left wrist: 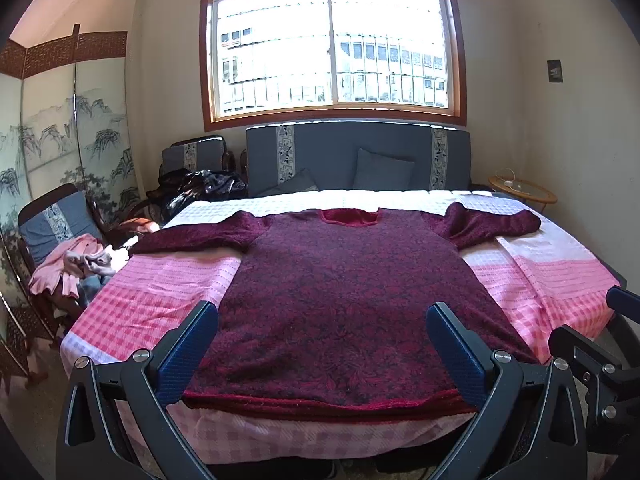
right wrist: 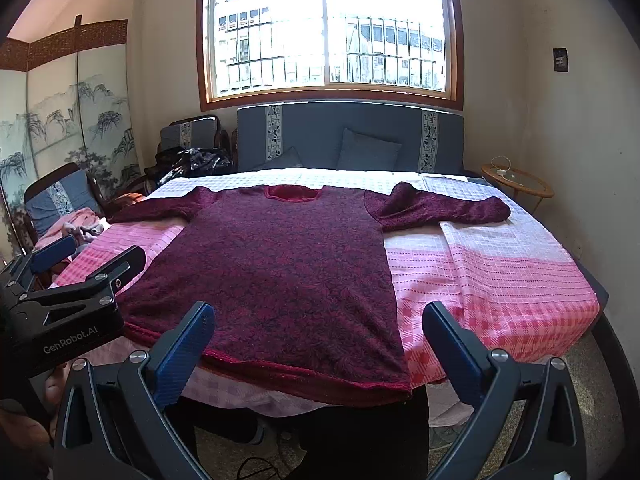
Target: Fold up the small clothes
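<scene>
A pink checked bedspread (left wrist: 152, 296) covers the bed. A maroon patterned sweater (left wrist: 344, 288) lies flat at its middle, sleeves spread left and right, hem at the near edge. Left tool (left wrist: 322, 312) and right tool (right wrist: 318, 312) hover spread wide, empty.

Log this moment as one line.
sweater: flat, unfolded | left gripper: jaws open, empty | right gripper: jaws open, empty | fold: not begun
</scene>
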Demonstrator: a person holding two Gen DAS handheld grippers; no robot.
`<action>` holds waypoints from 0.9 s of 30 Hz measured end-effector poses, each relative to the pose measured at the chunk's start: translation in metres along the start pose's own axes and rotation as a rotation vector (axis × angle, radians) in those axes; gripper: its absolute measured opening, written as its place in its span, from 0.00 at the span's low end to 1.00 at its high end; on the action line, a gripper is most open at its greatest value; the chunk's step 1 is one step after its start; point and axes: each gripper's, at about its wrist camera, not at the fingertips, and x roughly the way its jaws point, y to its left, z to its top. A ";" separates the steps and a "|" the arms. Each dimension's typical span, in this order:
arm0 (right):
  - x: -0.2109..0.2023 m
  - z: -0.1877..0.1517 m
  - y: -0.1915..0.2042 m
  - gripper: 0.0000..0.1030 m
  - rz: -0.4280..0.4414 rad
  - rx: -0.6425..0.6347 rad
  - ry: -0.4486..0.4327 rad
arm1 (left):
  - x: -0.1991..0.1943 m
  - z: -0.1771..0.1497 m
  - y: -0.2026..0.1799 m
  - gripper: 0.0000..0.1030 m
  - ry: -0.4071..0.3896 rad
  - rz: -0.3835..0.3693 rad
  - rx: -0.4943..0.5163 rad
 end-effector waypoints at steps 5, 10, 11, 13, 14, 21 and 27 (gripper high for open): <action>0.002 0.008 0.001 1.00 0.016 -0.004 0.003 | 0.007 0.004 0.001 1.00 0.012 0.012 0.000; 0.008 0.017 0.001 1.00 0.036 -0.012 0.002 | 0.022 0.012 0.005 1.00 0.031 0.026 -0.004; 0.010 0.019 0.001 1.00 0.039 -0.012 0.001 | 0.025 0.014 0.005 1.00 0.033 0.032 -0.004; 0.016 0.024 -0.001 1.00 0.041 -0.010 0.006 | 0.033 0.017 0.006 1.00 0.040 0.034 -0.001; 0.020 0.026 -0.002 1.00 0.042 -0.011 0.011 | 0.038 0.019 0.006 1.00 0.043 0.038 0.000; 0.055 0.048 -0.005 1.00 0.041 -0.024 0.046 | 0.076 0.034 0.006 1.00 0.069 0.054 0.011; 0.093 0.063 -0.006 1.00 0.040 -0.044 0.075 | 0.117 0.048 0.003 1.00 0.095 0.063 0.030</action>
